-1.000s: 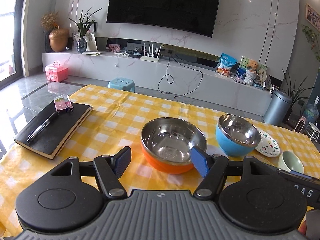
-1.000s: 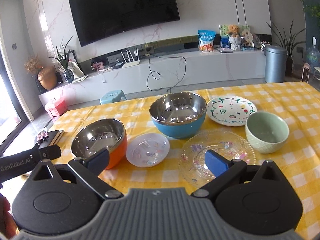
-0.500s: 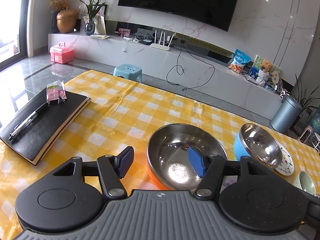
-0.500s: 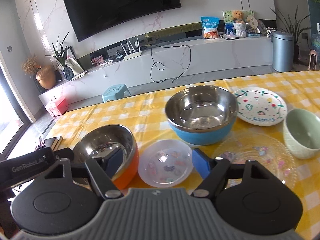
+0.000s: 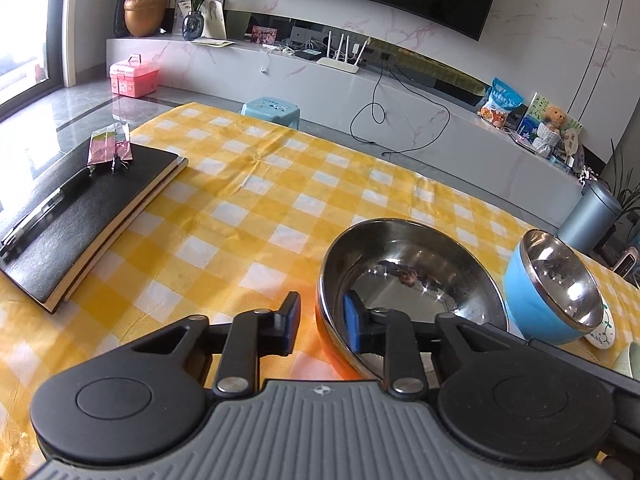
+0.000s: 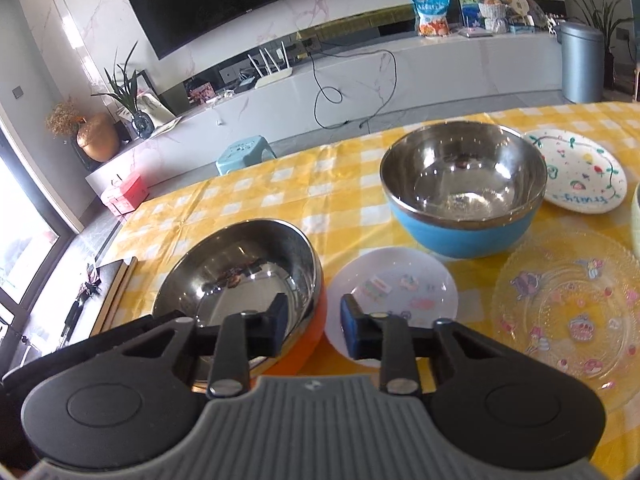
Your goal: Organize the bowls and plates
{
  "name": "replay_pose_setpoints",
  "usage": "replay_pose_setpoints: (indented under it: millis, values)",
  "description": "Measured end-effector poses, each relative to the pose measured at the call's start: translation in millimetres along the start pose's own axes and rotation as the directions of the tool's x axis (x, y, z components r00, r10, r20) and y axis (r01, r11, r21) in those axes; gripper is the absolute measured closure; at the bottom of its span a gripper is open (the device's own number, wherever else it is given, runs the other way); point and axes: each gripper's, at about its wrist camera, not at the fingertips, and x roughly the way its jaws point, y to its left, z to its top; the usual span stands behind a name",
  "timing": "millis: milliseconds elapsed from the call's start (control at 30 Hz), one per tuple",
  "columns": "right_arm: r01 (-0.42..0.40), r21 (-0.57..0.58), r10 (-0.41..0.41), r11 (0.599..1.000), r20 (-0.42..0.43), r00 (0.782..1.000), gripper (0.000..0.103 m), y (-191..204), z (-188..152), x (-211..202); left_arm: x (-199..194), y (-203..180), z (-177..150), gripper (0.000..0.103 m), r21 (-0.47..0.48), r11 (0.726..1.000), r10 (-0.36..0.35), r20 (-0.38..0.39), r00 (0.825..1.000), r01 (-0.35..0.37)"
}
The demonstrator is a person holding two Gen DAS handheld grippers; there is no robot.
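An orange steel-lined bowl (image 5: pixel 408 280) sits on the yellow checked tablecloth (image 5: pixel 248 200). My left gripper (image 5: pixel 320 322) straddles its near-left rim, one finger inside and one outside, with a narrow gap. My right gripper (image 6: pixel 314 326) straddles the same bowl's (image 6: pixel 240 272) right rim, left finger inside, right finger over a small white plate (image 6: pixel 394 288). A blue steel-lined bowl (image 6: pixel 464 188) stands behind it. A painted white plate (image 6: pixel 580 172) and a clear glass plate (image 6: pixel 568 312) lie to the right.
A black notebook (image 5: pixel 80 208) with a pen and a pink packet lies at the table's left. A pale green cup edge (image 6: pixel 635 208) shows at far right. Beyond the table are a TV bench, a blue stool (image 5: pixel 272 110) and a grey bin (image 6: pixel 580 64).
Both grippers have moved in and down onto the orange bowl's rim from opposite sides, and both have narrowed their fingers around it.
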Motion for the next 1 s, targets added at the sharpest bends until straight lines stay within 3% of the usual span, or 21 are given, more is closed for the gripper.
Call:
replay_pose_setpoints:
  millis: [100,400,1000]
  values:
    - [-0.008,0.006,0.008,1.0,0.0,1.0,0.088,2,0,0,0,-2,1,0.088,0.0,1.0,-0.015,-0.009,1.0,0.015]
    - [0.007,0.009,-0.007,1.0,-0.006,1.0,0.092,6,1,-15,-19,-8,2,0.089,0.013,1.0,0.004,-0.012,1.0,-0.004]
    - [-0.058,0.016,0.059,0.998,-0.068,0.996,0.092,-7,-34,-107,-110,-3,-31,0.089,-0.001,1.0,-0.007,-0.032,0.999,0.007]
